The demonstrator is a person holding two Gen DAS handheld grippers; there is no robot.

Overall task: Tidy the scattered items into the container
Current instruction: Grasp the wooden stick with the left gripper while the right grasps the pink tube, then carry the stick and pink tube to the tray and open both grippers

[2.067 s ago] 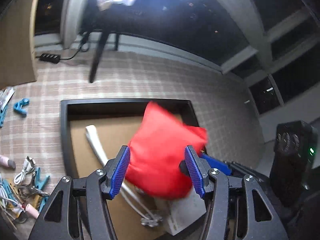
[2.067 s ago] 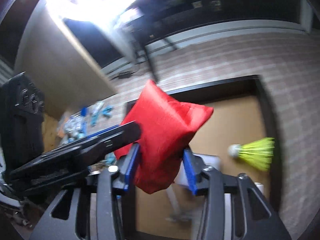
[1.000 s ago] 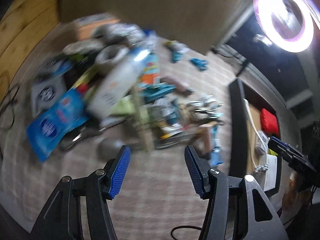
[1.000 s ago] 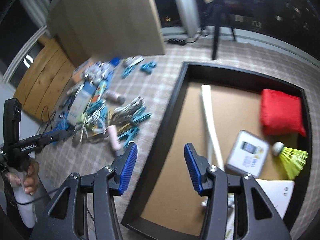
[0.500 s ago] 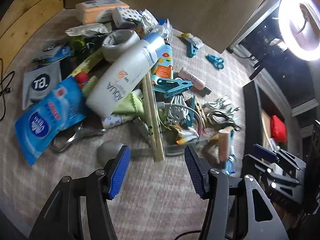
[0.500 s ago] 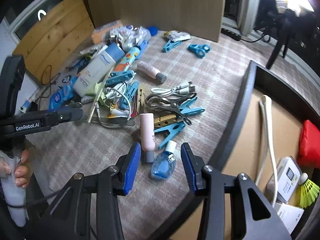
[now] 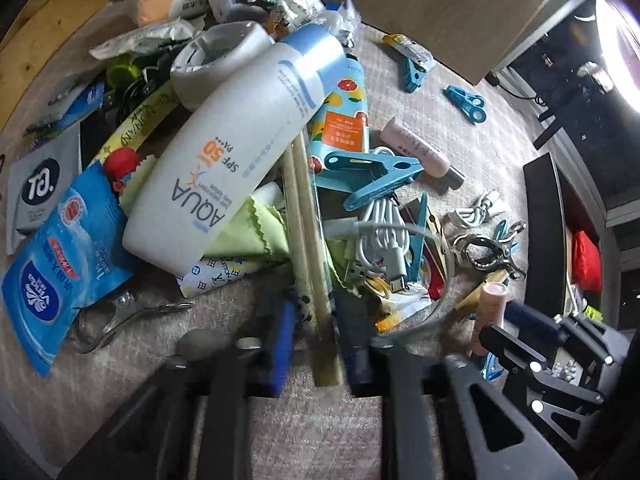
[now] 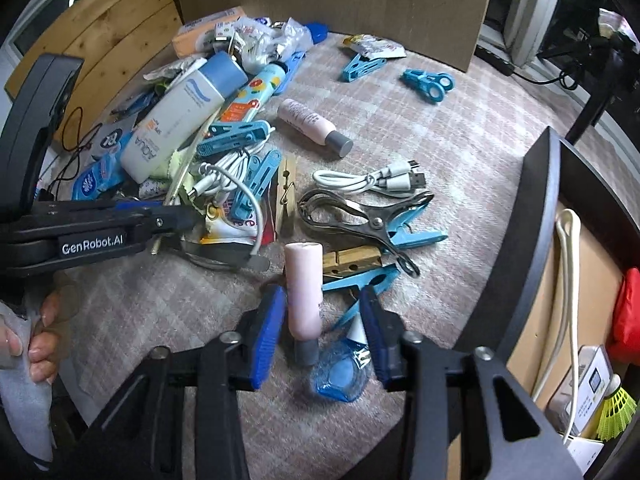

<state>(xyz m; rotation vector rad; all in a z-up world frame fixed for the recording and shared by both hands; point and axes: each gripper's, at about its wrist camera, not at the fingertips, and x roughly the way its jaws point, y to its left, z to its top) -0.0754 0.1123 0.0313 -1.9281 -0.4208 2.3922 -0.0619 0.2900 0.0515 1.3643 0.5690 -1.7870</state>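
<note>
Here the pink tube (image 8: 303, 292) lies between the right gripper (image 8: 320, 330) jaws.

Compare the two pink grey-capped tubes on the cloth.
The near pink tube runs straight towards the camera; the far pink tube lies slanted. The near one looks plain, the far one carries print. The near one lies beside a wooden peg; the far one lies alone. Both are pale pink with grey caps.

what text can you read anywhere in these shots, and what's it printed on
"AQUA", "SPF 50 PA+++": white sunscreen bottle
"GL": grey sachet
"GenRobot.AI": left claw body, right wrist view
Blue wet-wipe packet: script too small to read
Orange label on the fruit-print tube: too small to read
Yellow strip: lettering unclear
</note>
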